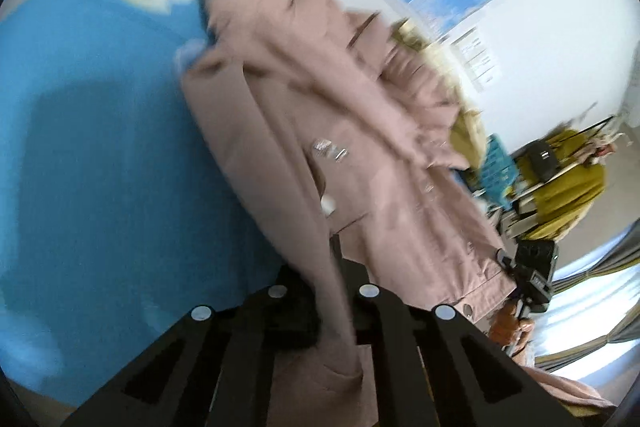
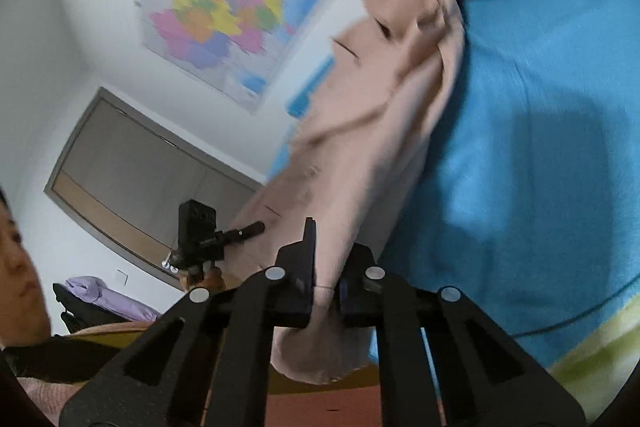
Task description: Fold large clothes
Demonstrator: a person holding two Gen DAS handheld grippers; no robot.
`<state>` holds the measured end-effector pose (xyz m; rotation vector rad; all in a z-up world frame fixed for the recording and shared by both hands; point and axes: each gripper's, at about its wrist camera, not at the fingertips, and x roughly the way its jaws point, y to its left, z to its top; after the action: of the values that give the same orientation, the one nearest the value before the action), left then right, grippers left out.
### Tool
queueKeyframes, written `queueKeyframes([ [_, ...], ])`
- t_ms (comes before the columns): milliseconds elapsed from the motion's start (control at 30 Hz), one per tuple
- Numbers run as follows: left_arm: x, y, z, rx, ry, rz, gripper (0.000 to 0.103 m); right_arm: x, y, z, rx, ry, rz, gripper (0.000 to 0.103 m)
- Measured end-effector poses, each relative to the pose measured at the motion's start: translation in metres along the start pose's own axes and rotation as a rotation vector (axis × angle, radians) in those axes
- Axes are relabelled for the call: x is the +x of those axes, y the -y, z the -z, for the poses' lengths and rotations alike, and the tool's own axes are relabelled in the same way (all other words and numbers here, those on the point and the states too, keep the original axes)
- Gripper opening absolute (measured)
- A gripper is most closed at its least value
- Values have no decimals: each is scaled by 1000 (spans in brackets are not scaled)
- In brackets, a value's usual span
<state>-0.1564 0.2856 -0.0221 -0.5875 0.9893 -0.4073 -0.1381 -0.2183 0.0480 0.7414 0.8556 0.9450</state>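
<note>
Black left fingers (image 1: 335,283) and right fingers (image 2: 326,267) clenched on soft pink coat (image 1: 320,131), blue fleece blanket (image 1: 100,147) beneath

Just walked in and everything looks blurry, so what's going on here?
A person is folding a pink coat over a blue sheet, with tongs in each hand. The left tongs are shut on one edge of the coat, and the right tongs are shut on another part. The coat hangs stretched between them, partly lifted. A map hangs on the wall behind.
</note>
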Motion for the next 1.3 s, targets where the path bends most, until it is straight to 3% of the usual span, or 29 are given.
queueKeyframes([
  [200,-75,36,-1,113,147,57,3,-31,-55,0,-103,95,-117,8],
  [300,-93,41,5,115,186,81,3,-41,-74,6,-148,116,-159,7],
  [467,-82,32,7,65,160,115,3,-23,-67,6,-89,48,-130,8],
  [600,-78,22,-6,27,156,121,3,-25,-68,-6,-72,85,-147,8],
  [800,-83,22,-51,60,177,96,3,-20,-64,-56,-14,156,-146,8],
  [1033,-53,22,-132,65,122,29,3,19,-33,-137,100,166,-110,8],
  [1133,-31,17,-169,48,90,0,3,40,-9,-170,168,182,-61,8],
  [1300,31,-6,-219,-3,-3,-115,3,83,48,-207,287,163,75,9],
])
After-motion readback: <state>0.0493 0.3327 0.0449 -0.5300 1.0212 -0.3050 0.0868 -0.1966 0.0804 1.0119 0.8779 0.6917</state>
